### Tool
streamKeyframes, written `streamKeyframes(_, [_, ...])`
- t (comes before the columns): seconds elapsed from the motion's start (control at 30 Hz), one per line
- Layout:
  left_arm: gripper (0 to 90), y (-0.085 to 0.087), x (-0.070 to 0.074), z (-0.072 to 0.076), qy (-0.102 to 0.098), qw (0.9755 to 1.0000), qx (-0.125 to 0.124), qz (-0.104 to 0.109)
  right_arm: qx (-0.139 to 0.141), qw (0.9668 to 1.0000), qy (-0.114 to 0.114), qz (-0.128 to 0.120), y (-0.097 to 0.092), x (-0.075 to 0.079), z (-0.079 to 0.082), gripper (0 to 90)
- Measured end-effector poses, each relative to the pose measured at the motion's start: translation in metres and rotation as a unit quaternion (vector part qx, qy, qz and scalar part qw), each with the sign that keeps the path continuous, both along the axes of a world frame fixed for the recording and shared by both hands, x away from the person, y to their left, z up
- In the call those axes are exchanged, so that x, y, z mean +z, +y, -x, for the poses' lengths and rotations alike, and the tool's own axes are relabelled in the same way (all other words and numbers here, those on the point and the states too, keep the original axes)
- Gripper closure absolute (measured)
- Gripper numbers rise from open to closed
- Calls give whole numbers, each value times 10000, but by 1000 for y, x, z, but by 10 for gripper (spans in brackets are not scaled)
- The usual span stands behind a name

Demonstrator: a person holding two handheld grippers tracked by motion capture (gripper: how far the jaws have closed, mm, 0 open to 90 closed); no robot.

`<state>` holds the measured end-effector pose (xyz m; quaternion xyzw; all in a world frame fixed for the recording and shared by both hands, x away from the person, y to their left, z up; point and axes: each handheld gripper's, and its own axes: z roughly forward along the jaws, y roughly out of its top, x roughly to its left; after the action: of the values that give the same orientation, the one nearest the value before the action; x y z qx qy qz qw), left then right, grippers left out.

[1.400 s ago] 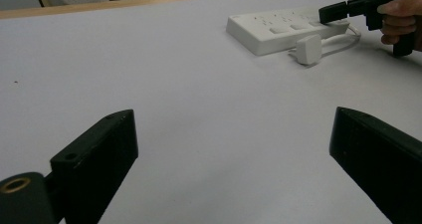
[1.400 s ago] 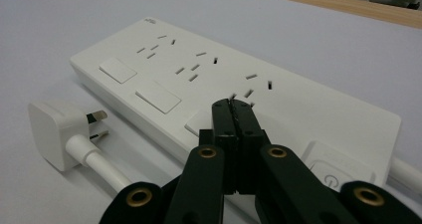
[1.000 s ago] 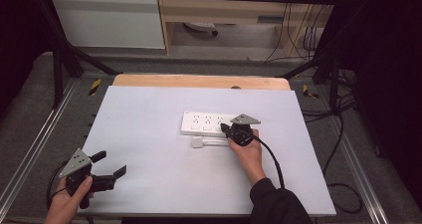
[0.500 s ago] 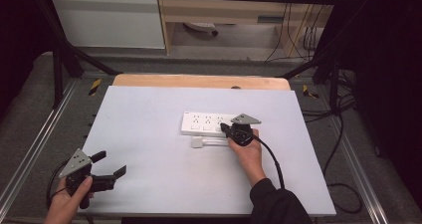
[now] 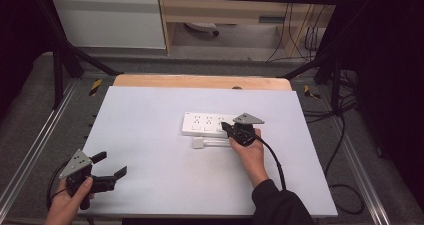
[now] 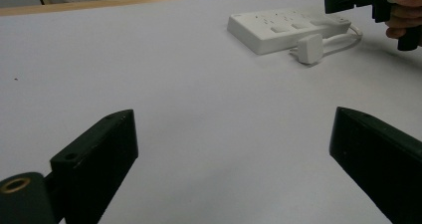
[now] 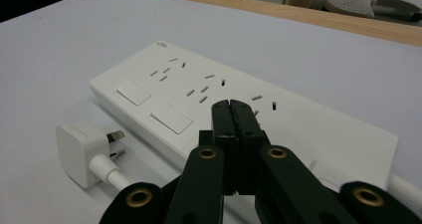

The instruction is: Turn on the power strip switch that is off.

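High view: my right tool (image 5: pixel 231 130) is clenched empty over the power strip (image 5: pixel 207 124); my left tool (image 5: pixel 111 165) hangs released, near-left on the worktop (image 5: pixel 150 110).

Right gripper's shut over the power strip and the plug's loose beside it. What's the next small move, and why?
Probably ease the right gripper straight down onto the third rocker switch. Its jaws are pressed together with nothing between them, and their tips sit above the power strip just where that switch would be, after the two visible ones. The plug lies unplugged alongside; the left gripper waits open, far off.
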<state>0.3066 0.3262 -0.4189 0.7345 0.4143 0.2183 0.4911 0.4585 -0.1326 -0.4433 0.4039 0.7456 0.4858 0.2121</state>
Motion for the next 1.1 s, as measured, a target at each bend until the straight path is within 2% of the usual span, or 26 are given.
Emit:
streamKeyframes(0.33, [51, 0, 0, 0, -1, 10000, 4, 9, 39, 9999, -68, -70, -2, 7, 1, 900])
streamKeyframes(0.67, [51, -1, -1, -1, 14, 10000, 38, -9, 80, 9995, -244, -201, -6, 21, 6, 900])
streamKeyframes(1.1, [51, 1, -2, -2, 38, 9999, 95, 14, 116, 9979, -514, -378, -9, 45, 15, 900])
